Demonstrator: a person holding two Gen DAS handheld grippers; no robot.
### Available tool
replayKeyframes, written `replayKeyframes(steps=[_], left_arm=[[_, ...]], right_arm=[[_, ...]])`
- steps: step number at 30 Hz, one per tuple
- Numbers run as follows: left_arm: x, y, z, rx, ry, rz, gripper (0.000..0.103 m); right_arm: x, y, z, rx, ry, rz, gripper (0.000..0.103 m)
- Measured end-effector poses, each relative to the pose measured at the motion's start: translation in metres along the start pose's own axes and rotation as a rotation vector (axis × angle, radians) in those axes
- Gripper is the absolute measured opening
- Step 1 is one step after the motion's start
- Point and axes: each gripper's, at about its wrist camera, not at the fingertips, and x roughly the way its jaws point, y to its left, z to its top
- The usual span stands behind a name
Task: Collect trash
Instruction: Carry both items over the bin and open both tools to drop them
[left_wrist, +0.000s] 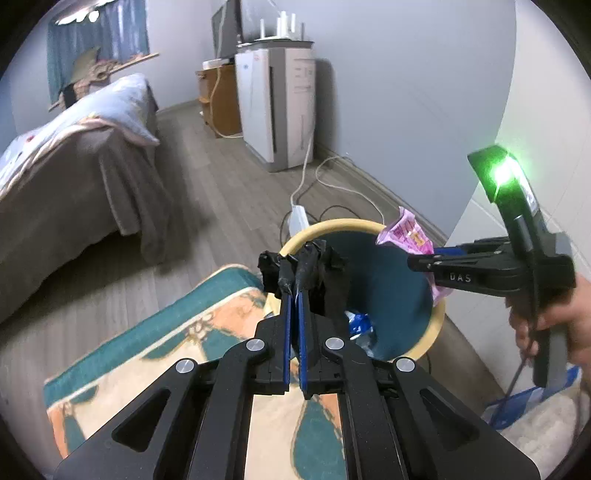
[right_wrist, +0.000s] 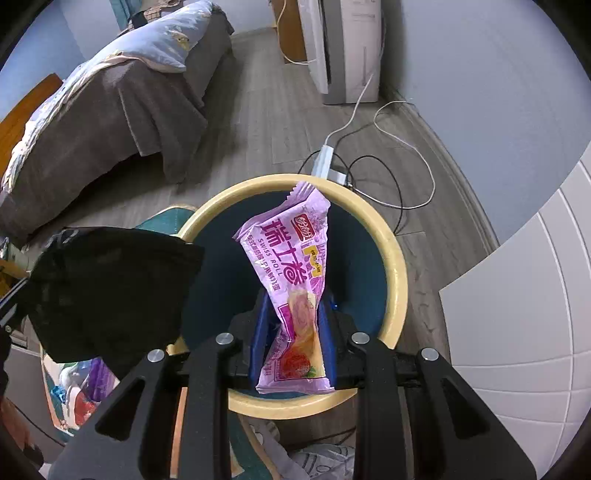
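Observation:
A round bin with a cream rim (left_wrist: 343, 223) (right_wrist: 397, 266) and a dark teal inside stands on the floor. My left gripper (left_wrist: 295, 275) is shut on a black crumpled piece (left_wrist: 334, 275), held over the bin's near edge; in the right wrist view that black piece (right_wrist: 110, 288) hangs at the left of the bin. My right gripper (right_wrist: 293, 328) is shut on a purple Swiss roll wrapper (right_wrist: 291, 258) above the bin's opening. From the left wrist view the wrapper (left_wrist: 404, 234) sticks out of the right gripper (left_wrist: 419, 260) over the bin's far rim.
Blue and white trash (left_wrist: 360, 326) lies in the bin. A power strip (right_wrist: 321, 160) with loose cables lies behind it. A bed (left_wrist: 74, 177) stands left, a white appliance (left_wrist: 280, 107) at the wall, a white cabinet (right_wrist: 517, 295) right, and a teal patterned rug (left_wrist: 166, 350) beneath.

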Motion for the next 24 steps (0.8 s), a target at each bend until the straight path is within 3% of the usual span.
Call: replayKeyframes(steps=[2, 5, 7, 8, 15, 17, 19, 24], left_arm=[[0.008, -0.007, 0.001, 0.020, 0.007, 0.003, 0.005], [0.011, -0.008, 0.001, 0.031, 0.009, 0.004, 0.015], [0.010, -0.008, 0.001, 0.031, 0.007, 0.005, 0.034], [0.007, -0.008, 0.000, 0.029, 0.000, 0.004, 0.049], [-0.013, 0.005, -0.005, -0.017, -0.042, 0.025, 0.088], [-0.021, 0.010, -0.008, -0.035, -0.050, 0.046, 0.094], [-0.028, 0.017, -0.010, -0.054, -0.050, 0.066, 0.094], [-0.056, 0.043, -0.023, -0.093, -0.063, 0.122, 0.096]], right_arm=[[-0.001, -0.001, -0.001, 0.003, 0.000, 0.003, 0.026], [0.001, 0.000, -0.002, -0.002, 0.000, -0.003, 0.032], [0.001, -0.001, -0.001, -0.002, -0.003, -0.005, 0.043], [0.001, -0.002, -0.001, -0.001, -0.006, -0.007, 0.044], [-0.001, -0.003, -0.002, 0.001, -0.022, -0.015, 0.067], [-0.003, -0.001, -0.002, -0.007, -0.030, -0.016, 0.078], [-0.005, 0.002, -0.002, -0.015, -0.040, -0.015, 0.096], [-0.011, 0.011, -0.005, -0.031, -0.061, -0.011, 0.097]])
